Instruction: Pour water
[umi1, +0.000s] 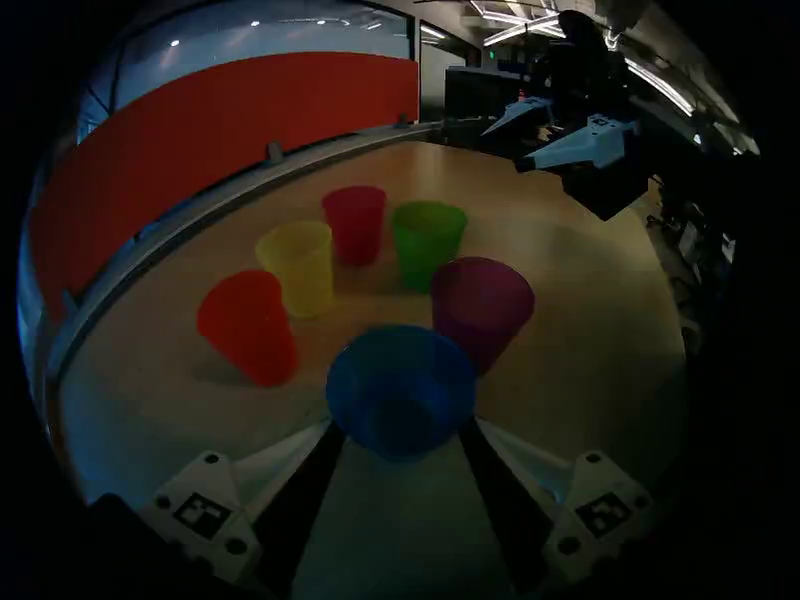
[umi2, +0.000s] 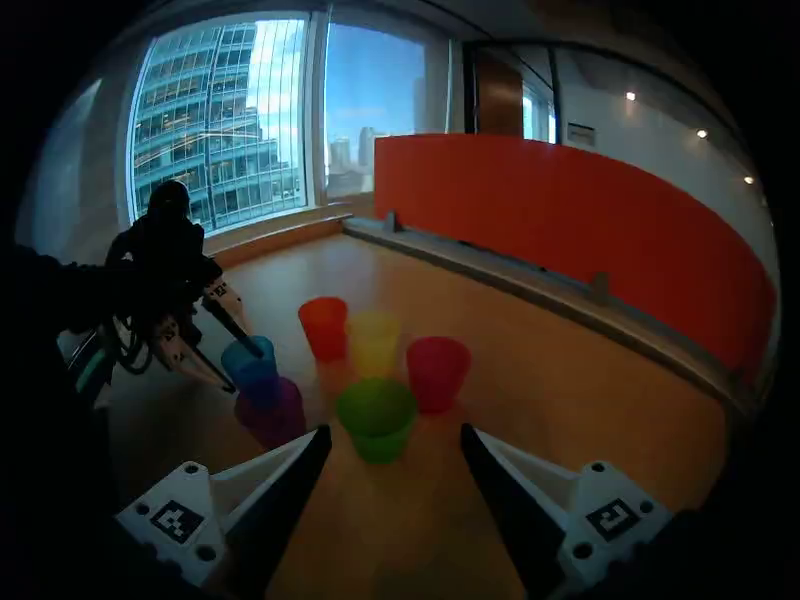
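My left gripper (umi1: 402, 428) is shut on a blue cup (umi1: 400, 390), one finger on each side of its lower wall. Beyond it on the wooden table (umi1: 590, 330) stand a purple cup (umi1: 482, 308), an orange cup (umi1: 247, 325), a yellow cup (umi1: 298, 265), a red cup (umi1: 354, 222) and a green cup (umi1: 428, 243). My right gripper (umi2: 392, 432) is open, and the green cup (umi2: 377, 418) stands just ahead of its fingertips. The right gripper view also shows the left gripper (umi2: 232, 365) holding the blue cup (umi2: 250, 362) beside the purple cup (umi2: 270, 412). No water is visible.
A red partition (umi2: 600, 220) with a metal rail runs along the table's far edge. Large windows (umi2: 220, 130) stand behind it. A person's dark sleeve (umi2: 150, 270) holds the left gripper. The right gripper (umi1: 503, 147) hovers above the table's far right side.
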